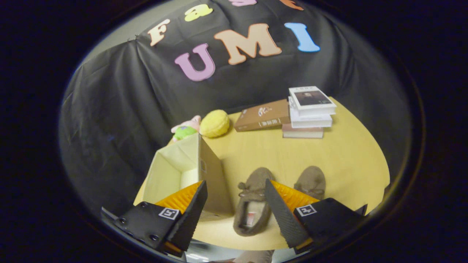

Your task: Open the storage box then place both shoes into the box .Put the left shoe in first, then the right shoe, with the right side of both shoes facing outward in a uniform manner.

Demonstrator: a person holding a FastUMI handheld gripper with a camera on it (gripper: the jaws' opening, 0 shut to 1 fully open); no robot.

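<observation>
The storage box (182, 175) stands on the round wooden table (340, 157), at its near left part, with its top open. Its inside walls are pale cream and its outer side wall is tan; no object can be seen inside, though the lower part of the interior is hidden behind one of the fingers. Just to the right of the box lie two brown-grey slippers side by side, toes pointing away. The left shoe (252, 204) lies touching or almost touching the box's side wall; it has a small bow on the vamp and a pale lining with a label inside. The right shoe (311, 181) lies a little apart from it, its heel covered by the other finger.

The gripper (236, 212) hangs above the near edge of the table with its fingers spread wide, holding nothing; the left shoe shows in the gap between them.

Beyond the box sit a plush toy (185, 129) and a yellow ball (214, 123), and farther right a brown book (261, 115) beside a stack of books (310, 111).
</observation>
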